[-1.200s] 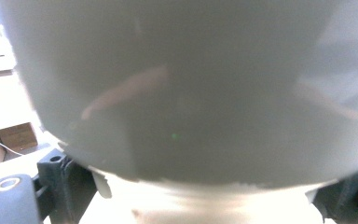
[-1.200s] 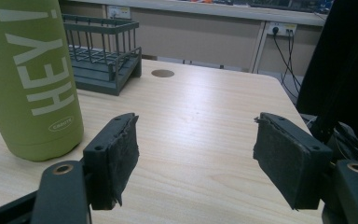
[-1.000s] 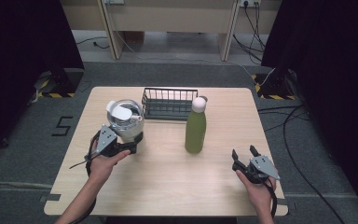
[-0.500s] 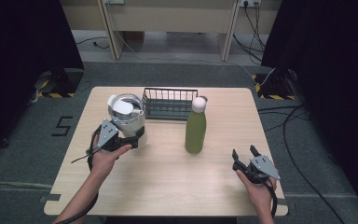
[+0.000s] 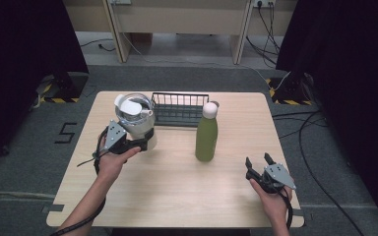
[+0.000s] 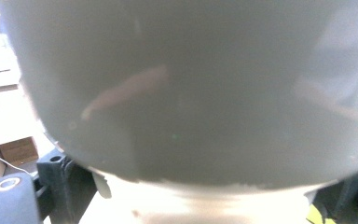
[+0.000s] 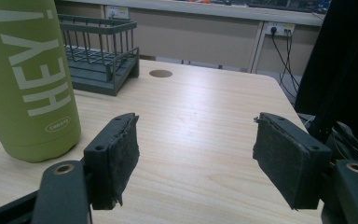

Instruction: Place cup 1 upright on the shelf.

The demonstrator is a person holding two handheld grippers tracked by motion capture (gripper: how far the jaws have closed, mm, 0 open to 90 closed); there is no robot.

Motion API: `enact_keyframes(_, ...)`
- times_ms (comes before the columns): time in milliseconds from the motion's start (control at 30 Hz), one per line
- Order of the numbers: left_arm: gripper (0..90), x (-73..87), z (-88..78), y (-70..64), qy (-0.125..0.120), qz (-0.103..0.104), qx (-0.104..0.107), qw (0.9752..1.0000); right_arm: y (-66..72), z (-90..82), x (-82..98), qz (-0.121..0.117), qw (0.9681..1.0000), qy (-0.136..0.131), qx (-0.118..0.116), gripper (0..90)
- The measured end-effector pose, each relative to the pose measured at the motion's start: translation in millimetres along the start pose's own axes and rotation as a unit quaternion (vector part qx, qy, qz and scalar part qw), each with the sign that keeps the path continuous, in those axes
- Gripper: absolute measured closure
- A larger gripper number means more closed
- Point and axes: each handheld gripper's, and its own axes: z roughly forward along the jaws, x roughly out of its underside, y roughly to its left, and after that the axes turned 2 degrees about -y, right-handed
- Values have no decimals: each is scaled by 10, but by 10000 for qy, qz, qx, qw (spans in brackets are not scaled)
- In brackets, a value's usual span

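Surface (image 5: 177,191): light wooden top, seen from above with dark floor all round it; a small round hole (image 7: 161,73) sits near its far edge, beside the rack.
Wire rack (image 5: 179,109): dark, rectangular and open-topped, standing at the far middle of the surface; in the right gripper view it lies behind the green bottle.
Green bottle (image 5: 206,138): upright near the middle of the surface, just in front of the rack's right end, with a pale rounded cap; white lettering "HEY!" runs up its side in the right gripper view.
Tumbler (image 5: 137,120): a pale cup with a clear lid and a white insert under it, at the left of the rack; the pictures do not settle whether its base rests on the surface. In the left gripper view its grey wall lies blurred right against the camera.
Left gripper (image 5: 145,142): held in the person's left hand (image 5: 112,162), its jaws closed around the tumbler's lower body.
Right gripper (image 5: 260,162): held in the person's right hand (image 5: 274,201) near the front right corner, well apart from the bottle; its jaws stand wide apart with only bare wood between the pads (image 7: 121,154).
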Motion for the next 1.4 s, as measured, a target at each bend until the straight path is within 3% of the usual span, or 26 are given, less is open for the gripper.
enact_keyframes(1400, 100, -145, 339, 84, -61, 0, -33, 10000, -7, 6, 1, 29, 10000, 1, 17, 303)
